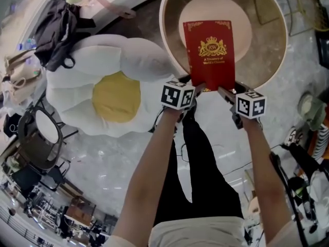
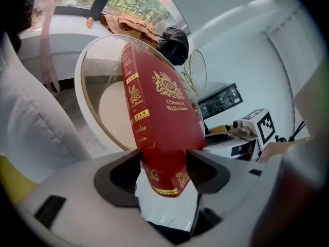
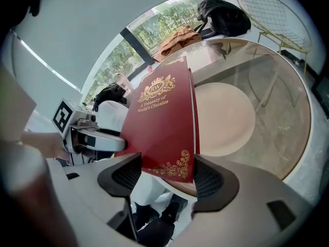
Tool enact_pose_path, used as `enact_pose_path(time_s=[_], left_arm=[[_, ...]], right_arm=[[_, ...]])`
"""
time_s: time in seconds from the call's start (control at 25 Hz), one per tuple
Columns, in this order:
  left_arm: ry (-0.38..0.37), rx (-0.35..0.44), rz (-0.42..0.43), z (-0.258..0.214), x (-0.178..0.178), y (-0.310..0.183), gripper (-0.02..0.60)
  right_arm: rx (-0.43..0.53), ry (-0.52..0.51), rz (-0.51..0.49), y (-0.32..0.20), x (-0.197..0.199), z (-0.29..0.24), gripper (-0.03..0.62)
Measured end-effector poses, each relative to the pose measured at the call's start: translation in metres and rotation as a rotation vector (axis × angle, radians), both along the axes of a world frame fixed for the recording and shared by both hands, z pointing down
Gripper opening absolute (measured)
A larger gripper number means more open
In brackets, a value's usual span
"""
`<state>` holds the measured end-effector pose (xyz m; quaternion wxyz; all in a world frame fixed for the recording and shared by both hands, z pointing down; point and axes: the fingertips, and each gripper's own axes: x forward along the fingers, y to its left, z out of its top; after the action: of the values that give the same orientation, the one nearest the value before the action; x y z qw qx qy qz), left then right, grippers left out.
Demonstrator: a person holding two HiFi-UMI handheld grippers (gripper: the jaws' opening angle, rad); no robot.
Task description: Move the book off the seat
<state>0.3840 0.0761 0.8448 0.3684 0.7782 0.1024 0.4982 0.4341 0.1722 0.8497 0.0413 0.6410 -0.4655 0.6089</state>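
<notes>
Mid-carry, I judge: left gripper (image 1: pixel 196 88) and right gripper (image 1: pixel 224 92) each clamp a near corner of the book (image 1: pixel 209 50), above the near edge of the table (image 1: pixel 167 48). Next I lower it flat.

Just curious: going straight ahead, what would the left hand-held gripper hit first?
The left hand-held gripper clamps the red book; beyond it, probably the round glass table, though depth is unclear.

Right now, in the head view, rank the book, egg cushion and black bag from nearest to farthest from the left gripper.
1. book: clamped in the left gripper, just ahead of it.
2. egg cushion: on the floor to its left.
3. black bag: far upper left, beyond the egg cushion.
</notes>
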Motion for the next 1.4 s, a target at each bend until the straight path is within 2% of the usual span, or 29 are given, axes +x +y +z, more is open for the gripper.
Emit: enact_pose_path(time_s=[0.24, 0.44, 0.56, 0.6, 0.68, 0.8, 1.0, 1.16, 1.32, 1.4], left_arm=[[-0.023, 0.033, -0.032, 0.000, 0.000, -0.002, 0.272], [-0.033, 0.063, -0.084, -0.020, -0.014, -0.012, 0.270], [-0.007, 0.110, -0.077, -0.041, -0.022, -0.014, 0.270], [0.008, 0.119, -0.070, -0.051, -0.026, -0.012, 0.270], [0.039, 0.123, -0.067, -0.078, -0.034, -0.006, 0.268], [0.089, 0.133, -0.094, -0.128, -0.046, -0.001, 0.230], [0.149, 0.227, -0.115, -0.221, -0.077, -0.001, 0.191], [0.198, 0.292, -0.128, -0.283, -0.104, 0.003, 0.143], [0.219, 0.292, -0.229, -0.338, -0.146, -0.001, 0.084], [0.230, 0.299, -0.239, -0.359, -0.166, 0.003, 0.047]], right_arm=[[0.003, 0.026, 0.000, 0.004, 0.008, -0.001, 0.307], [0.023, 0.066, 0.110, 0.011, 0.023, -0.025, 0.307], [0.074, 0.123, 0.144, 0.005, 0.029, -0.064, 0.307], [0.095, 0.146, 0.145, 0.002, 0.027, -0.080, 0.301], [0.138, 0.184, 0.149, -0.002, 0.018, -0.112, 0.243], [0.194, 0.228, 0.139, -0.004, 0.002, -0.161, 0.171], [0.309, 0.290, 0.087, -0.003, -0.021, -0.255, 0.082], [0.380, 0.289, 0.039, 0.013, -0.042, -0.310, 0.058], [0.396, 0.293, 0.013, 0.034, -0.069, -0.353, 0.055], [0.388, 0.304, 0.008, 0.045, -0.082, -0.367, 0.055]])
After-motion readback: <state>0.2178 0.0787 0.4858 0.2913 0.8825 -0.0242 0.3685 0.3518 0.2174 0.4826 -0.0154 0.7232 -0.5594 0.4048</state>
